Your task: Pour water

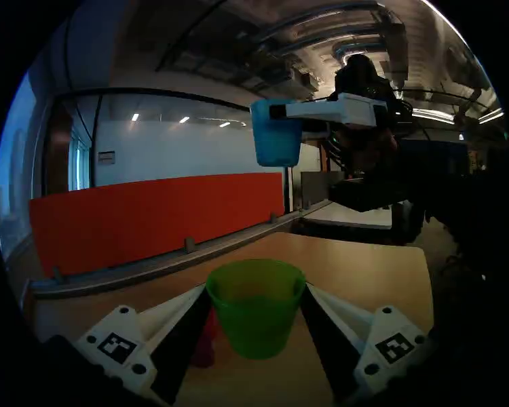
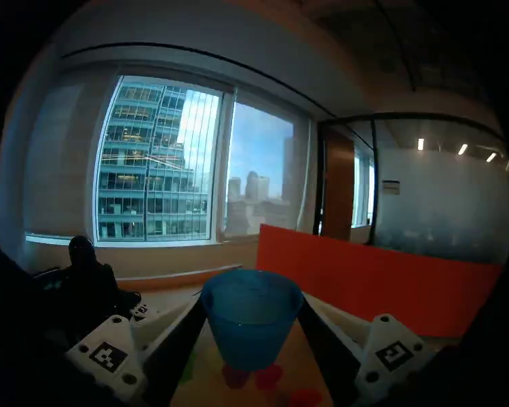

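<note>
Office, wood table (image 1: 363, 271), red partition (image 1: 153, 217) behind. My L gripper (image 1: 256, 293) is clamped on green cup (image 1: 256, 319), upright, low over table. R gripper (image 2: 252, 302) grips blue cup (image 2: 252, 325), upright, high up & beyond green. Blue must come over green's rim before tipping, I reckon.

The green plastic cup (image 1: 256, 312) sits over the tan wooden table (image 1: 370, 271); the blue plastic cup (image 1: 276, 139) (farther off) hangs higher, beyond it.
</note>
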